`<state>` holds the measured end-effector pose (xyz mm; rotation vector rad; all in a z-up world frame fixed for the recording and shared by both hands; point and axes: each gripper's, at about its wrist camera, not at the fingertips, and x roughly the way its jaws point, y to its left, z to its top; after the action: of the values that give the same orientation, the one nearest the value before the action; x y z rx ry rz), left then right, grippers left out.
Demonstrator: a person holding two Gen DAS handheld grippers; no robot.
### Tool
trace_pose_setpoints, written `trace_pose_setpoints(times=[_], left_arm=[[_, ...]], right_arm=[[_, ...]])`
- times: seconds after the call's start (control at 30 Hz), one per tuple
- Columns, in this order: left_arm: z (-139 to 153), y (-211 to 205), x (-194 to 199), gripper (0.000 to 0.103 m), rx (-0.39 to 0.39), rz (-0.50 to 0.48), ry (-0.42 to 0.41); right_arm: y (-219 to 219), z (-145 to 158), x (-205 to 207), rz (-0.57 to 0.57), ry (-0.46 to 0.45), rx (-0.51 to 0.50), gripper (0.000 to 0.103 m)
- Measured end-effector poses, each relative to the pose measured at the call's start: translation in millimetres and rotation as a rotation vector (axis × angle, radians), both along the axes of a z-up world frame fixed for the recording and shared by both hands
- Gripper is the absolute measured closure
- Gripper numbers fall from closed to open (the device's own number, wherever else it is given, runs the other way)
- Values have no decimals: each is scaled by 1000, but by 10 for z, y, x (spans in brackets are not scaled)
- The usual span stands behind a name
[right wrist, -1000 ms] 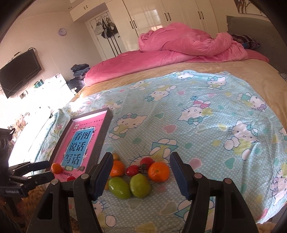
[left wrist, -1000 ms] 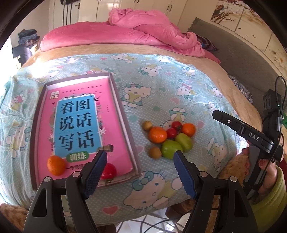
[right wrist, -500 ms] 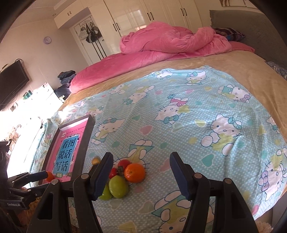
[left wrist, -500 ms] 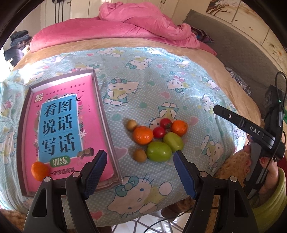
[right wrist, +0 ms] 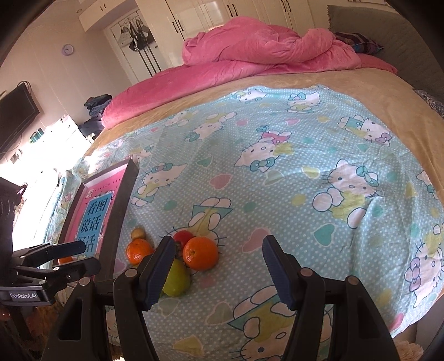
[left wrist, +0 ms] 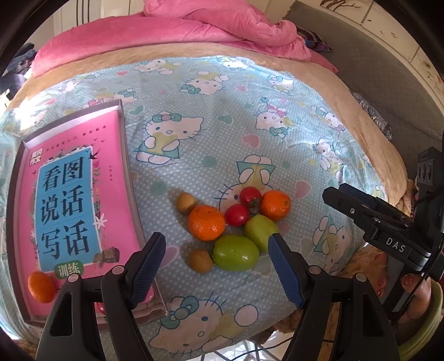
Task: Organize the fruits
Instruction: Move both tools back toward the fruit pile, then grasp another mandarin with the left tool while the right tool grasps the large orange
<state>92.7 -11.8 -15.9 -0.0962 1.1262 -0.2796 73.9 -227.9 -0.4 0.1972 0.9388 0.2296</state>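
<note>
A cluster of fruit lies on the Hello Kitty sheet: two oranges (left wrist: 206, 226) (left wrist: 275, 205), two red tomatoes (left wrist: 236, 214), two green fruits (left wrist: 235, 252) and two small brown kiwis (left wrist: 200, 260). A pink-lined box tray (left wrist: 129, 177) at the left holds an orange (left wrist: 41, 286) and a partly hidden red fruit. My left gripper (left wrist: 216, 268) is open and empty, just short of the cluster. My right gripper (right wrist: 216, 273) is open and empty, to the right of the near orange (right wrist: 200, 253). The right gripper also shows in the left wrist view (left wrist: 371, 219).
The bed carries a crumpled pink duvet (right wrist: 258, 47) at the far end. The sheet's front edge (left wrist: 222, 333) drops off just below the grippers. Wardrobes (right wrist: 211, 16) and a TV (right wrist: 16, 111) line the walls.
Both grippers have shifted right and moved closer to the bed. The fruit cluster now sits between the left fingers' line of sight; the tray has slid toward the left edge. No fruit has moved.
</note>
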Motion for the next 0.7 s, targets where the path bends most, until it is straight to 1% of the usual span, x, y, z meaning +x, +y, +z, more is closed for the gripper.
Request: trace_pose_setpoints(times=[0.27,0.3,0.37,0.53,0.63,0.7], left_arm=[[-177,-46,110,25,-4,-26,45],[-192,-48,130,27,-9,-28,49],[-221,-55,172,33,-16,-31,60],[-304,-64,270,35,-19,-36,81],[-352,-68,310,42,-23,-44,91],[-379,-67,322,42,-21,-43,96]], right_arm=[[164,-141,33,45,42,-40,38],[176,-154,40,49,46,-43,38],[199,-176,49,53,51,-48,38],[265,-253,80,70,72,-69,38],[302,-301,109,78,86,-82,38],[321,-327,123,81,92,-86,38]])
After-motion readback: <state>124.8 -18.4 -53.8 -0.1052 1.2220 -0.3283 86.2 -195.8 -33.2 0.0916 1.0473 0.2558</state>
